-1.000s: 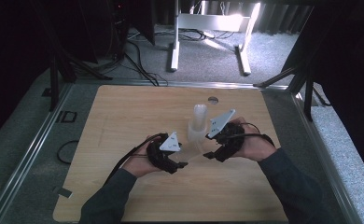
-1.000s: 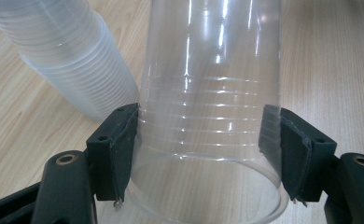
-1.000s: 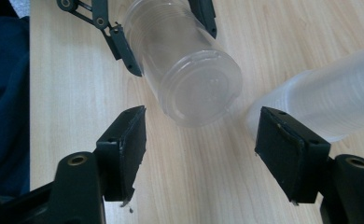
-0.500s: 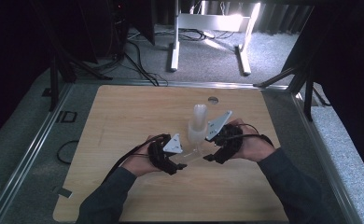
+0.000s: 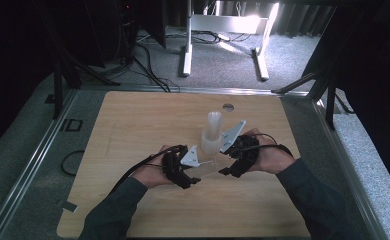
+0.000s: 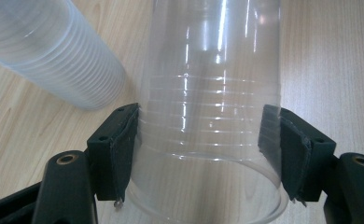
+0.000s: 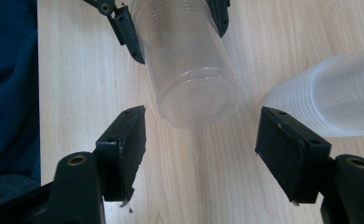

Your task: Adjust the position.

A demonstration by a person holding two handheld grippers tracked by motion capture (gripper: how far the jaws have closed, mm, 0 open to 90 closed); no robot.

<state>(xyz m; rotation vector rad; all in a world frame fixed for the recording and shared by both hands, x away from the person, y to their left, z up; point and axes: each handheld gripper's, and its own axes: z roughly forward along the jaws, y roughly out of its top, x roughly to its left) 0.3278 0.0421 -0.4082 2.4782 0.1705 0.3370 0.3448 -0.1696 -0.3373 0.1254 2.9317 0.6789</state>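
Left gripper (image 6: 203, 140) was clamped on a single clear plastic cup (image 6: 208, 107), its two pads pressed flat against opposite sides of the ribbed wall near the rim, so the cup lay held just in front of the stack of nested cups (image 5: 213, 131), which stood upright near the middle of the wooden table (image 5: 133, 125). Compared with the high view a second before, both hands sat where they had been and the stack had not shifted; the one change worth noting was small, the single cup now showing as a faint clear shape (image 5: 207, 167) on the near side of the stack, between the two grippers. From that I judged the cup already separated from the stack and the left grip settled rather than still being adjusted. Right gripper (image 7: 203, 149) had its jaws apart with nothing between the pads; in its own view the free cup (image 7: 189, 70) pointed its base toward that gripper, with the stack (image 7: 329, 98) just beside it on the right. In the high view the right gripper (image 5: 233, 155) rested just right of the stack's base and the left gripper (image 5: 185, 167) a little nearer the person. The likely next need was for the right gripper to steady the stack or take the cup's base.
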